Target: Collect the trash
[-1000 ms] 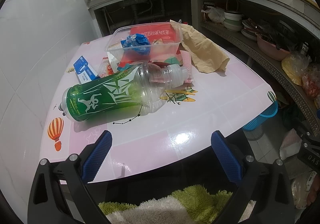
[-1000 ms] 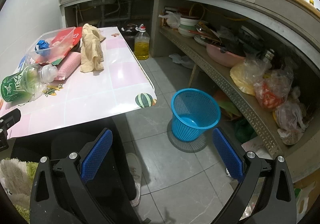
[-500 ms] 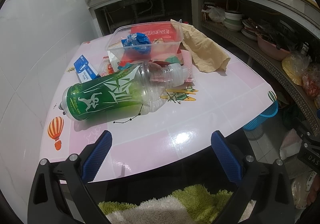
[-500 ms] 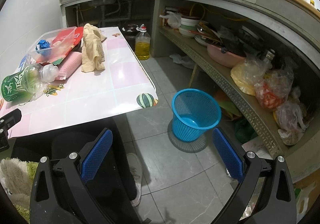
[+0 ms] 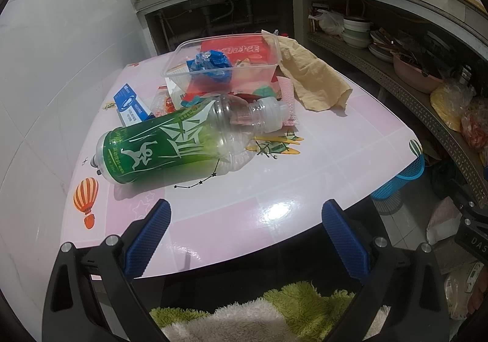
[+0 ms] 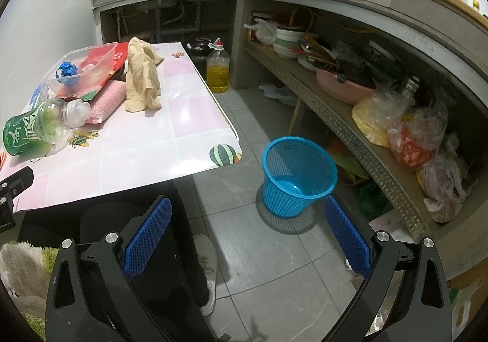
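Note:
An empty green-labelled plastic bottle (image 5: 170, 146) lies on its side on the pink table (image 5: 320, 159), white cap to the right. Behind it stands a clear plastic tub (image 5: 225, 61) with a crumpled blue wrapper (image 5: 212, 66) and red packaging inside. A small blue-and-white box (image 5: 131, 104) lies to the bottle's left. My left gripper (image 5: 244, 238) is open and empty at the table's near edge, short of the bottle. My right gripper (image 6: 247, 235) is open and empty above the floor, with a blue mesh bin (image 6: 297, 174) just ahead. The bottle also shows in the right wrist view (image 6: 36, 128).
A beige cloth (image 5: 311, 79) and a pink cloth (image 6: 106, 101) lie on the table's right side. An oil jug (image 6: 217, 70) stands on the floor past the table. A cluttered low shelf (image 6: 350, 128) runs along the right. A white tiled wall (image 5: 45, 67) borders the left.
Both views have shifted only very slightly; nothing was taken hold of or moved on the table.

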The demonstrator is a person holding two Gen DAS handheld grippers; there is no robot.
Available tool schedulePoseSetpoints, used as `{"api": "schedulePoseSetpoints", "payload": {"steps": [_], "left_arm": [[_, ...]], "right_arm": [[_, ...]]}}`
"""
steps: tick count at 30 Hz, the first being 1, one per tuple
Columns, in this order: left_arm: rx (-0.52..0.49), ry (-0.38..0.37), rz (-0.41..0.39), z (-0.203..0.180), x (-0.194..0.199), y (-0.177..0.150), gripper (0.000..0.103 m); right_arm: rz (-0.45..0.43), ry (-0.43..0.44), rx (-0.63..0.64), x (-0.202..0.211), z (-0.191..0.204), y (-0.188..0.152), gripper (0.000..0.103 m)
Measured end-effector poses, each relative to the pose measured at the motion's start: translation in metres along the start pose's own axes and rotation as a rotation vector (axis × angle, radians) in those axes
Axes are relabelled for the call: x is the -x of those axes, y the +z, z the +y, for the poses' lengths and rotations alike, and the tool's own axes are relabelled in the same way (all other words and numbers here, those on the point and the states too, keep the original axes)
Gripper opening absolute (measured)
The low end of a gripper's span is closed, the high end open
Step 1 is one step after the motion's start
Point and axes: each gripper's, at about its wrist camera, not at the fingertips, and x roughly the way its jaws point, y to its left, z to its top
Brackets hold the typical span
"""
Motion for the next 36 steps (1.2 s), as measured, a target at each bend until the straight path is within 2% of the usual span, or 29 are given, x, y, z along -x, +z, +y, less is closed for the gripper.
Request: {"api": "schedulePoseSetpoints", "payload": {"steps": [16,21,29,36], "left_arm": [[0.000,-0.001,-0.001,0.000,0.000,0.000,0.097],[0.005,-0.008,-0.006,0.005,-0.001,-0.003,0.097],[0.021,-0.050,-0.019,0.011,0.001,-0.002,0.097],[0.034,-0.115,-0.020,0.014,-0.006,0.000,0.097]], "right_arm": [[-0.004,0.001,-0.001,0.000,0.001,0.000,0.095],[-0.012,0.000,-0.001,0.006,0.004,0.009,0.095],[-0.023,-0.001,-0.005,0.004,0.002,0.012,0.095],[-0.030,0.013,0.004,0.001,0.009,0.024,0.095]]}}
